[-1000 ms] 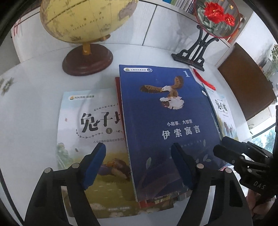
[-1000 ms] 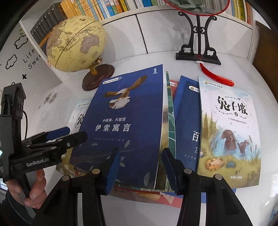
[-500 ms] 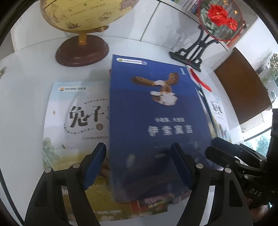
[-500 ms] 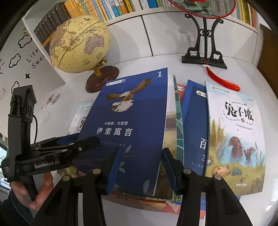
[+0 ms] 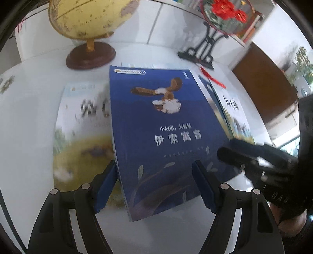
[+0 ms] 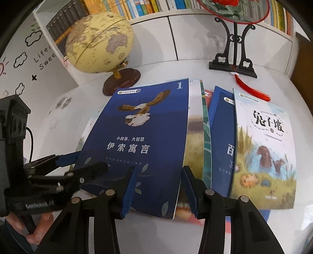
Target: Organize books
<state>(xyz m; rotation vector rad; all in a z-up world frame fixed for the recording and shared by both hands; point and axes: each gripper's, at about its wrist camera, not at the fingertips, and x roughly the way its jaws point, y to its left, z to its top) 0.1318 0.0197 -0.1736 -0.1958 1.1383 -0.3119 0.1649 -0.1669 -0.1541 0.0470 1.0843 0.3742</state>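
Observation:
A dark blue book with an eagle on its cover [image 5: 166, 136] [image 6: 144, 140] lies on top of a loose spread of books on the white table [image 5: 29, 127]. Its near edge is raised off the books under it. My left gripper [image 5: 154, 185] is open, its blue pads on either side of the book's near left part. My right gripper [image 6: 158, 187] is open around the book's near right corner. A rabbit-hill book [image 6: 264, 148] lies at the right; a similar one [image 5: 82, 132] lies at the left.
A yellow globe on a brown base [image 6: 101, 45] stands at the back left. A black stand with a round fan and red tassel [image 6: 234, 56] stands at the back right. A bookshelf [image 6: 137, 7] runs behind. More books [image 6: 221, 136] lie under the blue one.
The blue eagle book's near edge has lifted and shifted relative to the books beneath. Both grippers have moved in closer around its near edge and stay open.

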